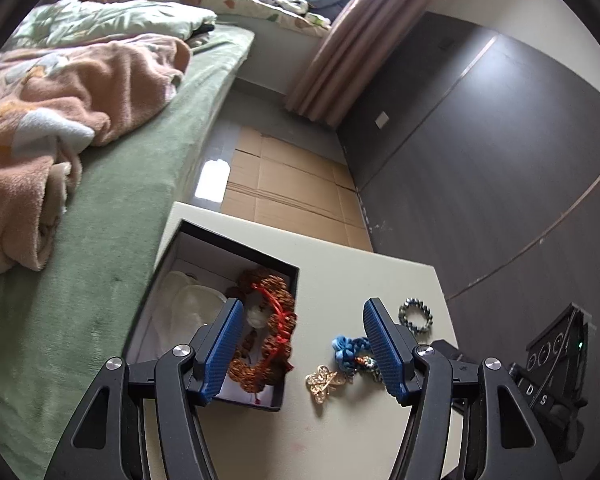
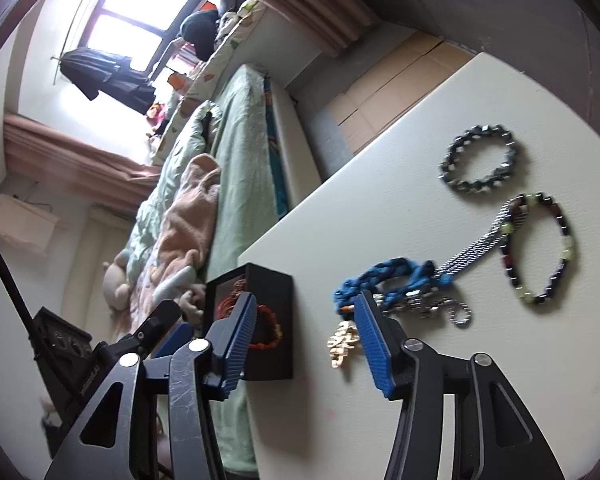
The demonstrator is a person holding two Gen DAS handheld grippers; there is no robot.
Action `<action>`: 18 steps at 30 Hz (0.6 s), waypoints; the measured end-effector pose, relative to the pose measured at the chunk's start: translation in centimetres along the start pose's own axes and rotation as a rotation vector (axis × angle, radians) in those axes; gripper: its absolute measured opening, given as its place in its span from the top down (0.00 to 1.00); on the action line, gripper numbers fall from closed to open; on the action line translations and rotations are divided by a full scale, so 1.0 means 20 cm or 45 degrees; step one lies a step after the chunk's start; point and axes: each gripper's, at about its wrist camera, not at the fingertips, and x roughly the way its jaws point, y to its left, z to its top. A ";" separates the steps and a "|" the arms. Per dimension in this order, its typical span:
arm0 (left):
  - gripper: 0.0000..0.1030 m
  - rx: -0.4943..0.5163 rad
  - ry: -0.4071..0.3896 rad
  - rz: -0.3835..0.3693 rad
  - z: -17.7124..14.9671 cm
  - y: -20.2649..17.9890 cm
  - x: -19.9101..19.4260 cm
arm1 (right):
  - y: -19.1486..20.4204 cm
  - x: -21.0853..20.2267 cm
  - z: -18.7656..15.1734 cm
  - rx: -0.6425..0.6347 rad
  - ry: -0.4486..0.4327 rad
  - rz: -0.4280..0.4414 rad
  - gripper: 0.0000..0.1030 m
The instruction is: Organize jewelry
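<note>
- Your left gripper [image 1: 302, 350] has its jaws parted with nothing between the pads; it hangs over the seam between the black box [image 1: 288, 270] and the loose pieces on the table [image 1: 340, 440].
- Your right gripper [image 2: 306, 344] is released too, nothing pinched; its right pad sits just in front of the blue braided piece [image 2: 388, 276] and the gold butterfly brooch [image 2: 342, 344].
- Risk: the blue braid looks tangled with a silver mesh strap [image 2: 476, 246] and a small bead chain [image 2: 458, 312]. Grab one and you likely drag the lot, possibly the dark-and-green bead bracelet [image 2: 540, 248] touching the strap.
- Risk: the brooch is flat and small, so the pads may slide over it or flick it off the table.
- Risk: the box stands at the table edge next to the bed [image 1: 120, 200]; a nudge from the left finger could push it off.
- Risk: both grippers aim at the same cluster, so they could collide.
- Box contents: a brown beaded strand with red cord [image 1: 268, 320], plus something pale, maybe a bag or cloth [image 1: 192, 304]; can't tell which.
- Still outside the box: brooch, blue braid, mesh strap, both bracelets, including the dark faceted bracelet [image 2: 480, 160], well apart from the cluster.
</note>
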 end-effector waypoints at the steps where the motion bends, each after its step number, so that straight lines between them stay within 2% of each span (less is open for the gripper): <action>1: 0.38 0.025 0.010 0.012 -0.01 -0.02 0.01 | -0.02 -0.02 0.00 0.004 -0.003 -0.018 0.48; 5: 0.38 0.053 0.060 0.132 -0.04 -0.02 0.09 | -0.07 -0.06 0.01 0.017 -0.003 -0.056 0.48; 8: 0.39 0.010 0.096 0.131 -0.05 0.03 0.15 | -0.11 -0.08 0.02 0.043 -0.002 -0.078 0.48; 10: 0.52 -0.003 0.102 0.144 -0.05 0.05 0.16 | -0.13 -0.09 0.03 0.056 -0.002 -0.083 0.48; 12: 0.77 -0.005 0.118 0.156 -0.05 0.07 0.19 | -0.14 -0.09 0.03 0.066 -0.006 -0.087 0.48; 13: 0.80 -0.020 0.122 0.133 -0.05 0.08 0.19 | -0.15 -0.10 0.04 0.072 -0.007 -0.089 0.48; 18: 0.81 -0.034 0.070 0.124 -0.04 0.08 0.12 | -0.16 -0.10 0.04 0.095 -0.012 -0.089 0.48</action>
